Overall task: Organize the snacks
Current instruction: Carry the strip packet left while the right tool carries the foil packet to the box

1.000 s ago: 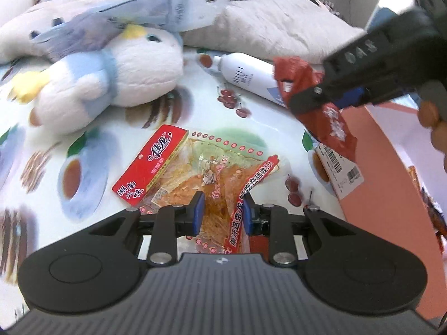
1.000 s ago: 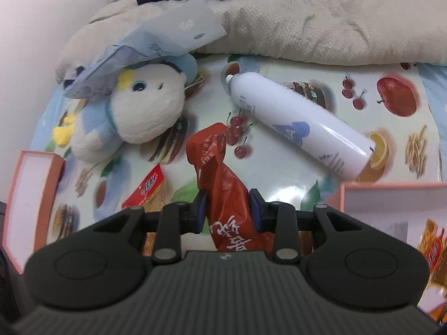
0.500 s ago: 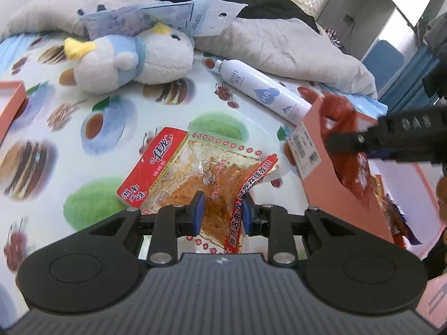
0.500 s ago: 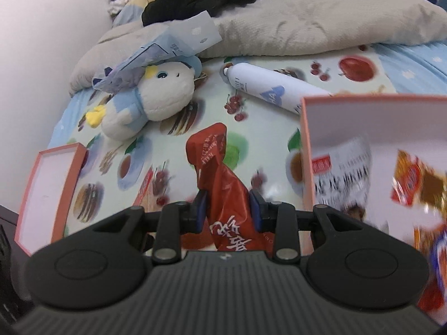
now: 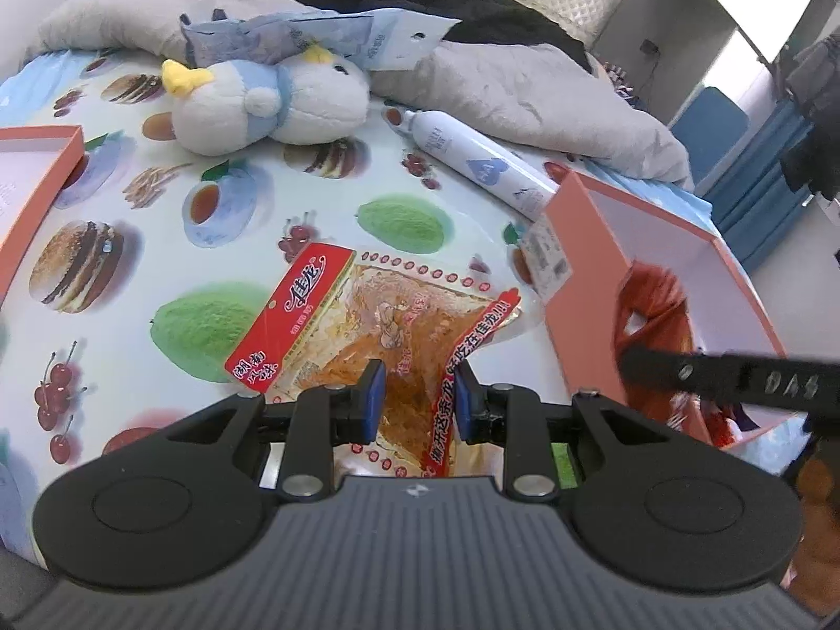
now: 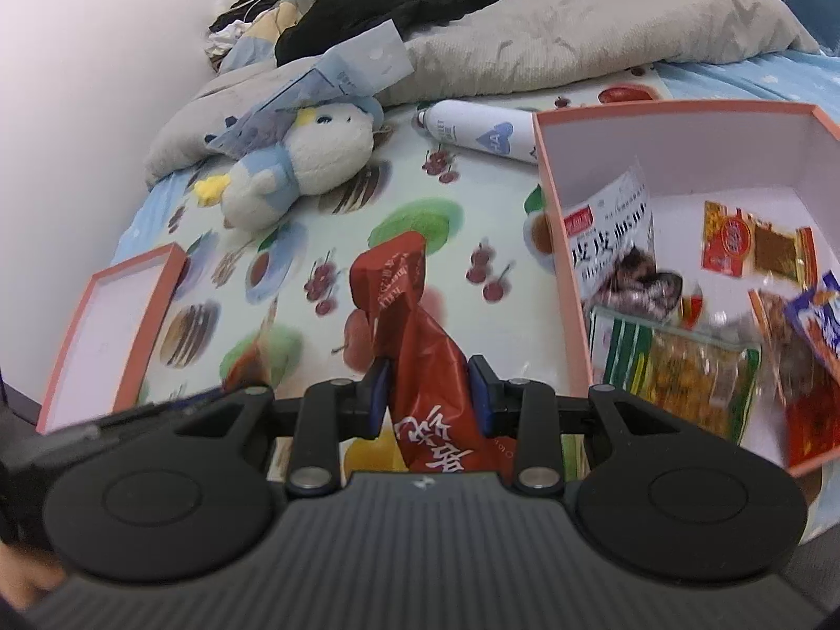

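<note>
Left wrist view. Your left gripper [image 5: 415, 394] is closed on the clear snack packet [image 5: 388, 325] with the red header; both blue pads pinch its near edge, and the packet fans out toward 12 o'clock over the fruit-print cloth [image 5: 220, 210]. The pink box [image 5: 583, 283] stands open at 3 o'clock, its near wall just beside the packet's right corner. Your right gripper [image 5: 698, 375] crosses in from 3 o'clock, and its red wrapper [image 5: 651, 315] appears to hang over the box interior. A plush toy [image 5: 268, 105] sits at 11 o'clock, a white bottle [image 5: 478, 163] at 1 o'clock, and a box lid [image 5: 37, 178] at 9 o'clock.

Right wrist view. Your right gripper [image 6: 428, 399] is clamped on the red wrapper [image 6: 415, 325], which stands up twisted between the pads. The pink box [image 6: 556, 231] fills 2 to 4 o'clock and already holds several packets. The lid [image 6: 115, 336] lies at 9 o'clock.

Judgement: the step in hand is dropping both snacks into the box.
- Carry each packet clear over the near wall before you let go; the wide clear packet could catch its corner on the rim.
- Release the red wrapper first, as it looks nearer.
- Aim for the bare floor at the box's far side, not the pile.
- Keep your two grippers apart over the opening.
</note>
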Demonstrator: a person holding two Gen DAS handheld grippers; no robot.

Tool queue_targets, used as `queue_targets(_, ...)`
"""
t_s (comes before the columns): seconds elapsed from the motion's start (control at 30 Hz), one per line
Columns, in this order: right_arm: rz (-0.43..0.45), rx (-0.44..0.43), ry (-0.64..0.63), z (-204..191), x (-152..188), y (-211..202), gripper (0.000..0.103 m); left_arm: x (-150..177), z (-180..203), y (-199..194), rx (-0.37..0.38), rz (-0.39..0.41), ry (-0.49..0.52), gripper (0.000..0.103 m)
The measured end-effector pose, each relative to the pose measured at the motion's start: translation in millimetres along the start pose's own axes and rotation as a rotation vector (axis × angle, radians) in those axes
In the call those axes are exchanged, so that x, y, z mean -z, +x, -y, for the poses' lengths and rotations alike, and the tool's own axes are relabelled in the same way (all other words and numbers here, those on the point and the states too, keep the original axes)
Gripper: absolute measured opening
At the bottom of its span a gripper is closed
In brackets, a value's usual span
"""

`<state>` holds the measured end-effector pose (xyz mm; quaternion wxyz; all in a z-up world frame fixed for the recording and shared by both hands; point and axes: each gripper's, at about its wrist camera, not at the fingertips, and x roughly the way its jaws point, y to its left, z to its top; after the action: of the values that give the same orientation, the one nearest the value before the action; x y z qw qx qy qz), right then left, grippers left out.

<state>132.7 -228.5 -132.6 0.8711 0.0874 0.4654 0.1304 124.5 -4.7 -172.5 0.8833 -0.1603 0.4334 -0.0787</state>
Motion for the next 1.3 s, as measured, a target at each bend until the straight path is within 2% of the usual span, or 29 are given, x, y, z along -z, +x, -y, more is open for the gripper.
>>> queue_targets(0.27,0.027,0.003,0.006,1,7,-19,0.035,-7,24,-25,0.028,0.029,0.036,0.031)
queue_targets(0.57,0.134,0.003,0.021,11,-25,-61,0.035,-41,60,-52,0.073,0.078,0.076,0.031)
queue_targets(0.83,0.221,0.013,0.032,29,-51,-99,0.035,-72,110,-79,0.138,0.152,0.121,0.031)
queue_targets(1.3,0.345,0.080,0.031,71,-88,-140,0.035,-119,197,-87,0.242,0.216,0.201,0.031)
